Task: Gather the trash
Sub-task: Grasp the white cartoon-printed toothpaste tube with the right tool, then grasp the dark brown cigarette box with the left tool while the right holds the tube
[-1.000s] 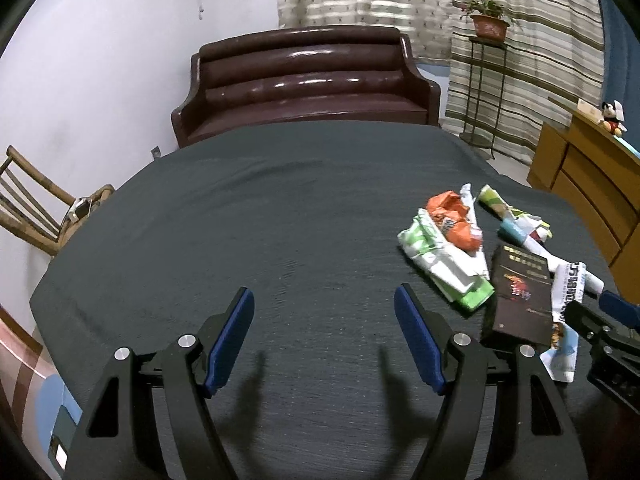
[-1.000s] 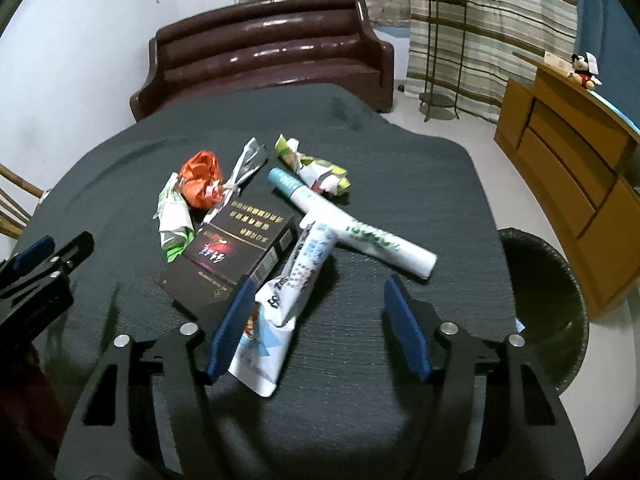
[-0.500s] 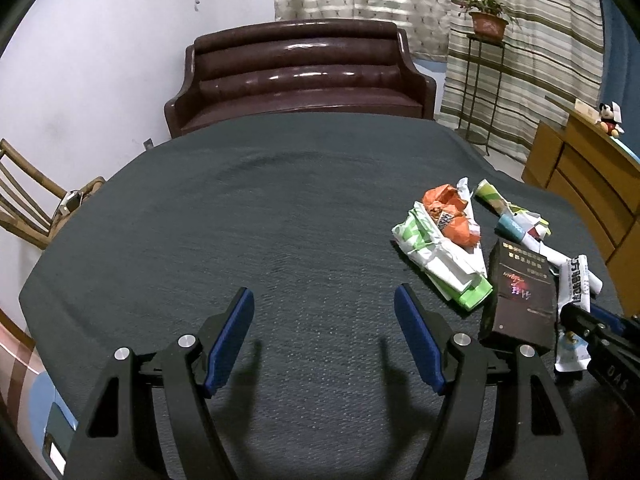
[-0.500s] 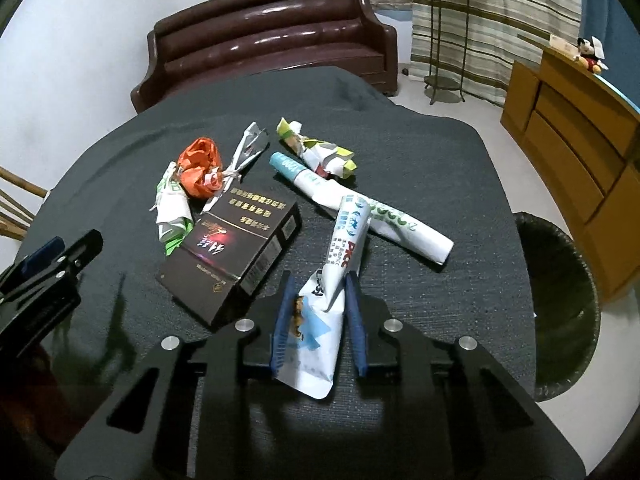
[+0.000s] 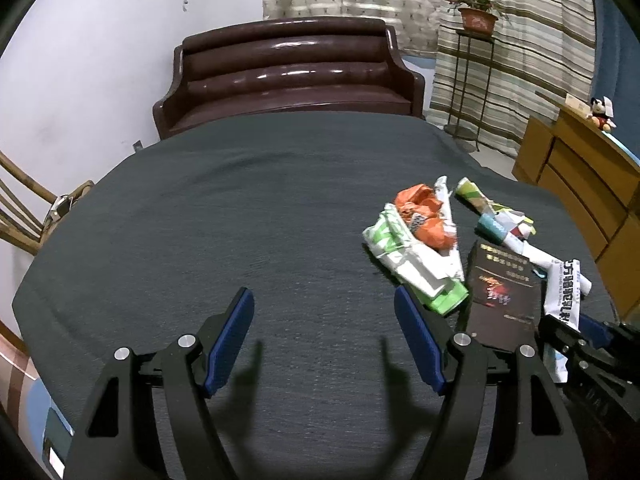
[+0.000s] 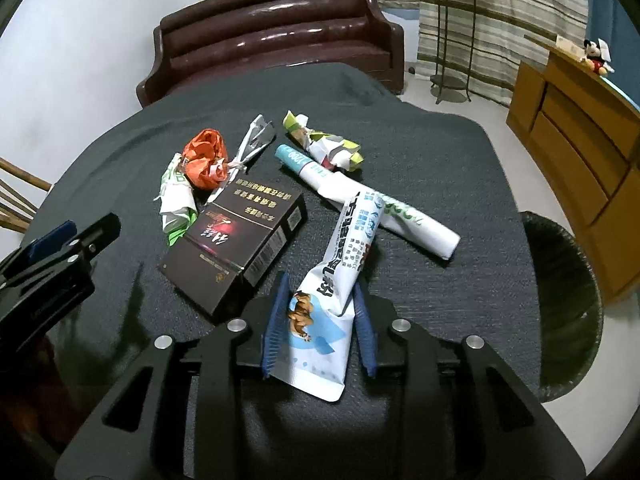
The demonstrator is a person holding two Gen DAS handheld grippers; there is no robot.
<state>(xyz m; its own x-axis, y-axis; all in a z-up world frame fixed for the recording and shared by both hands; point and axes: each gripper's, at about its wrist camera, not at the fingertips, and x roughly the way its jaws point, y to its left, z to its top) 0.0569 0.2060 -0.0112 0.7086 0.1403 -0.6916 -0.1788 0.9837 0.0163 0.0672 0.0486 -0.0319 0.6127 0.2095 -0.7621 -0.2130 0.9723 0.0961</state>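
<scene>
- Dark cloth covers the table; my left gripper hovers released, nothing between its pads, trash heaped at right.
- Right view: my right gripper has just been closing and now clenches the toothpaste tube at its flat tail; light, soft, slippery, so I grip the crimp firmly.

Dark box at the bench centre, crumpled wrapper at its 11 o'clock, long tube at its 2 o'clock, pouch at its 4 o'clock lying over the tube, bin on the floor at 3 o'clock, sofa behind at 12 o'clock.
</scene>
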